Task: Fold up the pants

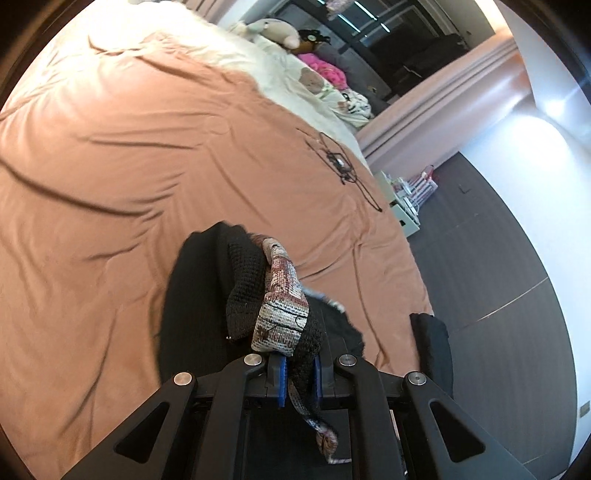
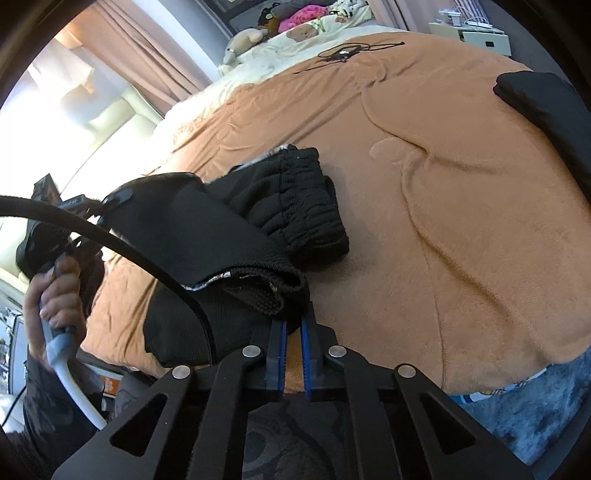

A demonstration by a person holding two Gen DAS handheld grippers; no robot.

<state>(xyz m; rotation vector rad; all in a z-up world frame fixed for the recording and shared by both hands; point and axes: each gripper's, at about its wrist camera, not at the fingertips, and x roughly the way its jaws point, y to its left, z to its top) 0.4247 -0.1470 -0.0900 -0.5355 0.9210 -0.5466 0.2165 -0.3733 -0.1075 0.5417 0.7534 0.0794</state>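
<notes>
The black knit pants (image 2: 291,203) lie bunched on the orange bed cover, with a patterned inner waistband lining (image 1: 282,306) turned out. My left gripper (image 1: 298,373) is shut on the pants' waistband edge; black knit and the patterned band fill the space between its blue pads. My right gripper (image 2: 291,332) is shut on a folded black edge of the pants (image 2: 273,291) near the bed's front edge. The left gripper and the hand holding it (image 2: 55,288) show at the left of the right wrist view.
The orange bed cover (image 1: 147,147) is wrinkled. A black cable tangle (image 1: 340,162) lies on it toward the far side. Plush toys and cream bedding (image 1: 273,33) sit at the head. Another black garment (image 2: 546,107) lies at the right. Dark floor (image 1: 498,258) lies beside the bed.
</notes>
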